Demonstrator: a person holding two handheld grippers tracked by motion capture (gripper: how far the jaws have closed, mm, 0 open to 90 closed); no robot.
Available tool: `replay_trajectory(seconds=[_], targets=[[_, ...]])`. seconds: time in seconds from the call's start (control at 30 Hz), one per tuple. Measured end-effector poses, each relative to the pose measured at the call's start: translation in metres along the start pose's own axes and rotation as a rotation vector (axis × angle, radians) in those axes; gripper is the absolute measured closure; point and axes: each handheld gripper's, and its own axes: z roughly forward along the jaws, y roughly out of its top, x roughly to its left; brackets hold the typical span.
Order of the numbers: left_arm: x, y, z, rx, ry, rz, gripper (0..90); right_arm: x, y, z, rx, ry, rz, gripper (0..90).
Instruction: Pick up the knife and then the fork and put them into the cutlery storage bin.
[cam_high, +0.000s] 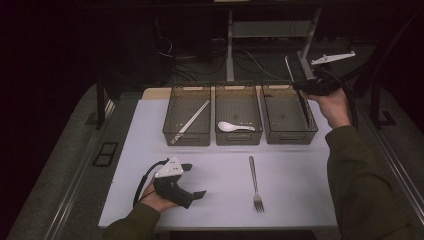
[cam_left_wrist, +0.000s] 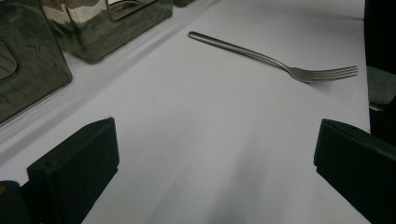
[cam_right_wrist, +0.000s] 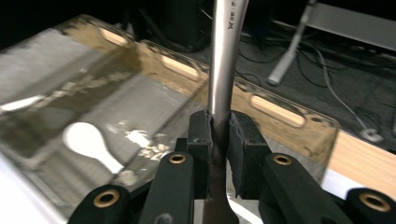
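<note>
On the white table (cam_high: 300, 200) in the high view, a fork (cam_high: 254, 184) lay alone in front of three smoked bins; the left bin (cam_high: 187, 116) held chopsticks (cam_high: 190, 123), the middle bin (cam_high: 238, 115) a white spoon (cam_high: 235, 127). The right gripper (cam_high: 306, 90) hung over the right bin (cam_high: 288, 115), the left gripper (cam_high: 192, 181) rested near the front edge.

In the left gripper view, its jaws stood wide apart, nothing between them, the fork (cam_left_wrist: 275, 60) well ahead.

In the right gripper view, the right gripper (cam_right_wrist: 219, 135) was clenched on a metal utensil handle (cam_right_wrist: 224, 60), the spoon (cam_right_wrist: 91, 142) in the bin beyond it.
</note>
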Motion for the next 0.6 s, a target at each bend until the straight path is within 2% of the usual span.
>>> replay_trajectory(seconds=[0.2,0.27,0.6], targets=[[0.0,0.0,0.0,-0.001,-0.002,0.0,0.0,-0.008,-0.008,0.016,0.018,-0.032,0.002,79.2],[-0.001,0.0,0.001,-0.003,-0.002,-0.002,0.0,-0.01,-0.014,0.021,0.029,-0.034,0.018,79.1],[-0.001,0.0,0.0,-0.007,-0.004,-0.001,0.0,-0.013,-0.04,0.043,0.132,-0.033,0.021,79.1]])
